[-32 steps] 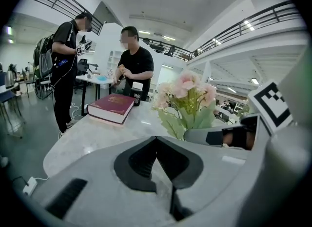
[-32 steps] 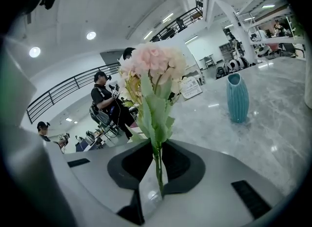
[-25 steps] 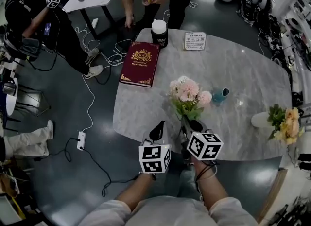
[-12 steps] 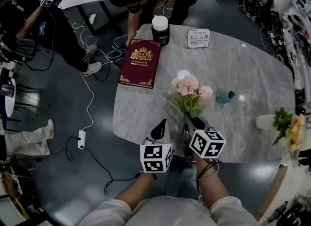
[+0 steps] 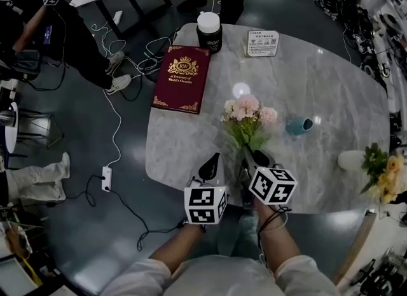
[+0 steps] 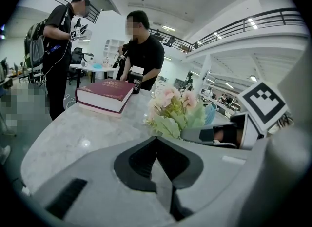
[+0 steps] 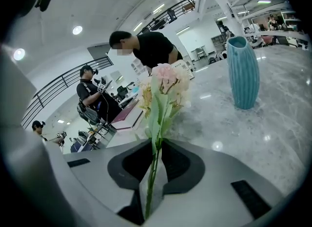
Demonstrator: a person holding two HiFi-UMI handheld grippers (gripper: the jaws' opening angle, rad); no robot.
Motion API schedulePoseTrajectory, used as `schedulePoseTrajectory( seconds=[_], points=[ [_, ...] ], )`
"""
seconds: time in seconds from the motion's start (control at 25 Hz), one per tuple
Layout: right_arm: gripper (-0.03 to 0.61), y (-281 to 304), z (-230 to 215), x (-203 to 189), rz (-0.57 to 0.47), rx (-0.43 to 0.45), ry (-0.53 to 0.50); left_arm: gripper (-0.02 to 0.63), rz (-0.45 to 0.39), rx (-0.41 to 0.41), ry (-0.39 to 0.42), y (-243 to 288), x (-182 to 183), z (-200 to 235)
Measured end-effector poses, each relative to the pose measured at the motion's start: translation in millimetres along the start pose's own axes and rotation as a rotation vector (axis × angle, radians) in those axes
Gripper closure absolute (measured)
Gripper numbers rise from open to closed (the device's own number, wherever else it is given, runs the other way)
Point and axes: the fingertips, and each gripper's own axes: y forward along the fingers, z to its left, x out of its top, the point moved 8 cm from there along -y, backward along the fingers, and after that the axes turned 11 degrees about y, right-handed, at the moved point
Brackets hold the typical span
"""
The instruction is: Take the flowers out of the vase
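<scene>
The flowers [image 5: 248, 118], stems in the right gripper [image 5: 254, 159], are left of the vase [image 5: 297, 125] on the table [image 5: 331, 78]; the book [image 5: 181, 78] lies farther left, the jar [image 5: 208, 32] behind it

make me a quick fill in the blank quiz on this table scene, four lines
1. The flowers are pinched by their ____ in the right gripper.
2. The teal vase stands ____ on the table, apart from the flowers.
3. The left gripper has its jaws ____, with nothing between them.
4. The black jar at the table's far edge has a ____ lid.

Missing words: stems; upright; shut; white
</scene>
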Motion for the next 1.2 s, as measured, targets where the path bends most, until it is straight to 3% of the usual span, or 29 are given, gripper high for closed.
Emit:
schedulePoseTrajectory(
  seconds=[0.6,1.2],
  points=[
    [0.528,8,-12,-2,0.03,-0.009,0.031,0.606,0.022,-0.003,-0.016,10,-8,-3],
    [0.514,4,-14,1,0.038,-0.012,-0.002,0.606,0.014,-0.005,-0.034,12,-5,-12]
  ],
)
